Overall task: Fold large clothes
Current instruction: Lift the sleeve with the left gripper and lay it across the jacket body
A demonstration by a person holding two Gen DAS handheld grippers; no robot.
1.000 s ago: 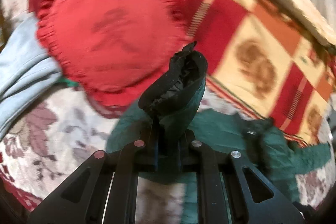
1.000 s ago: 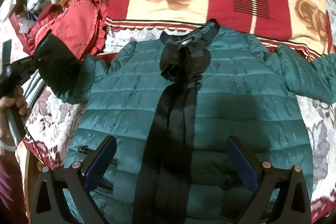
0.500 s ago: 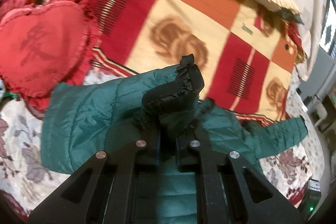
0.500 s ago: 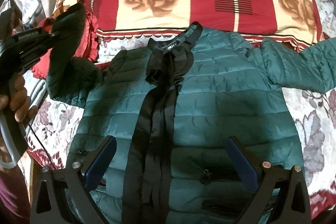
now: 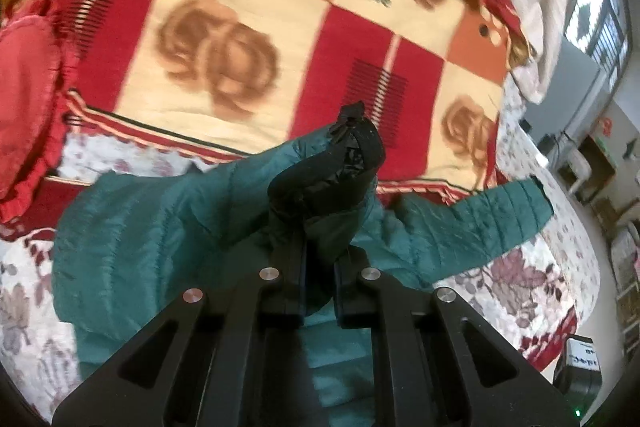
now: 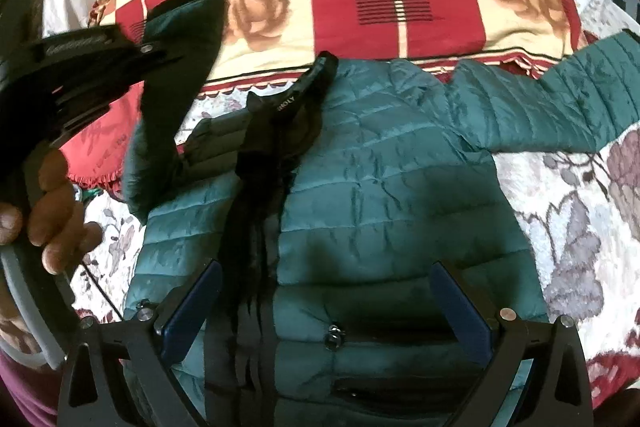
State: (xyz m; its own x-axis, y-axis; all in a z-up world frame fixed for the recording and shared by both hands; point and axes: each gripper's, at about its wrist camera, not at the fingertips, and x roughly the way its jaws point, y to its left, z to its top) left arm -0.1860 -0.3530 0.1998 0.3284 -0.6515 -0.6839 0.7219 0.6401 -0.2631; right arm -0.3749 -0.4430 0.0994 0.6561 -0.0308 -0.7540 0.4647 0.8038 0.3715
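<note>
A teal quilted jacket (image 6: 400,195) lies front-up on a bed (image 6: 580,227) covered by a flowered sheet, its black collar (image 6: 316,79) toward the head of the bed and its black front strip (image 6: 248,227) running down the middle toward the camera. Beyond the collar lies a blanket (image 6: 400,7) checked in red, cream and orange, with brown rose prints. A red frilled cushion (image 5: 24,107) rests at the bed's left side, partly under the blanket's edge.

The left claw (image 5: 320,279) is clamped on the cuff end of the left sleeve (image 5: 328,179); its jaws stand narrow, with teal fabric pinched between them and the black cuff lining bunched above the tips. In the right wrist view this sleeve is lifted off the sheet and held up over the jacket's left shoulder, and a hand (image 6: 52,223) grips the handle of that claw at the left margin.

The right claw (image 6: 328,311) has its jaws spread wide, its blue-padded fingers (image 6: 192,311) standing apart above the lower front of the jacket near a pocket zipper (image 6: 332,335), with nothing between them. The right sleeve (image 6: 560,99) lies stretched flat toward the bed's right edge.
</note>
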